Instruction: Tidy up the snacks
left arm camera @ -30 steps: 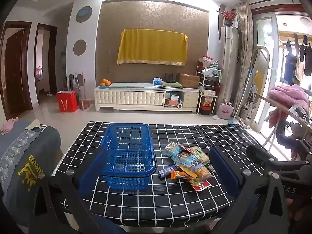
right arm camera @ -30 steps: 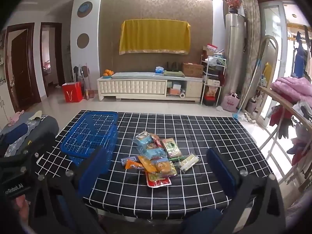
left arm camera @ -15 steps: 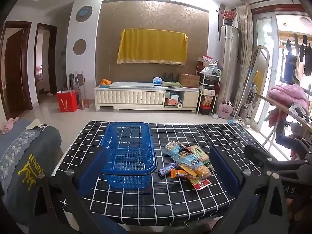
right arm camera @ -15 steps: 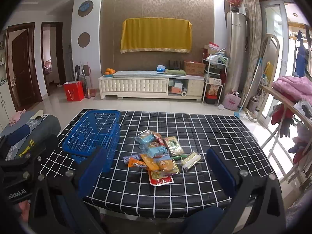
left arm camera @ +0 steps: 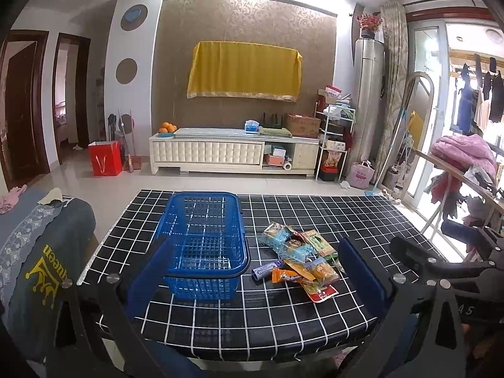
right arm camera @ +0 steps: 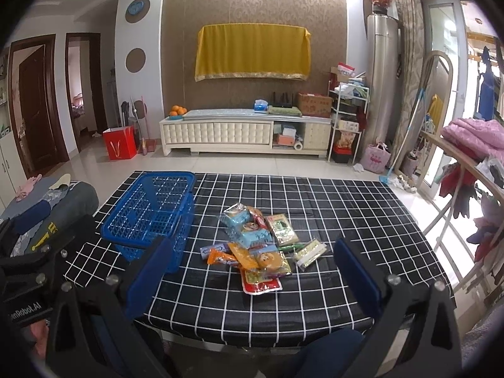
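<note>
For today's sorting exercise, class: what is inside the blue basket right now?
Nothing: through the blue basket mesh only the checked tablecloth shows. The snack packets lie piled beside it. Its near inner wall is hidden in both views.

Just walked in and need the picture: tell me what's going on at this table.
A person holds two grippers over a table covered in a black checked cloth. The left gripper and right gripper are both open and hold nothing. A blue basket stands empty beside a pile of snack packets. No packet is in the basket yet.
</note>
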The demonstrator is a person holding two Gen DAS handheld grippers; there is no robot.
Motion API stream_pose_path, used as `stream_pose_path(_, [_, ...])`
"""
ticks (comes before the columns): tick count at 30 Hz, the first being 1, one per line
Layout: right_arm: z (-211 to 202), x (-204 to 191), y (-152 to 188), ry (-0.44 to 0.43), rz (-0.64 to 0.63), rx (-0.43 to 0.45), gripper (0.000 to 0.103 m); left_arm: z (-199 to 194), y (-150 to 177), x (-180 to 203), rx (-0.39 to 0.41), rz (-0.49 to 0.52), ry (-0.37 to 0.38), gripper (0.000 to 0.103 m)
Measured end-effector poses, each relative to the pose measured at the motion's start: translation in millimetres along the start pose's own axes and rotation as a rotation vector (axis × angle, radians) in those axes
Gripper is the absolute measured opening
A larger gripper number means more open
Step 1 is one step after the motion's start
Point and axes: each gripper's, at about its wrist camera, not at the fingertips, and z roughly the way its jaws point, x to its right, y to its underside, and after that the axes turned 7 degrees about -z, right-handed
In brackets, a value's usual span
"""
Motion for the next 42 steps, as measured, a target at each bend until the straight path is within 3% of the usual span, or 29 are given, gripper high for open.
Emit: stream_pose_path(42, [-5.4,2.3,1.3,-0.003,-0.007,0.002,0.103,4.8,5.1,-3.8,-0.028,-0.005,-0.011,0.103])
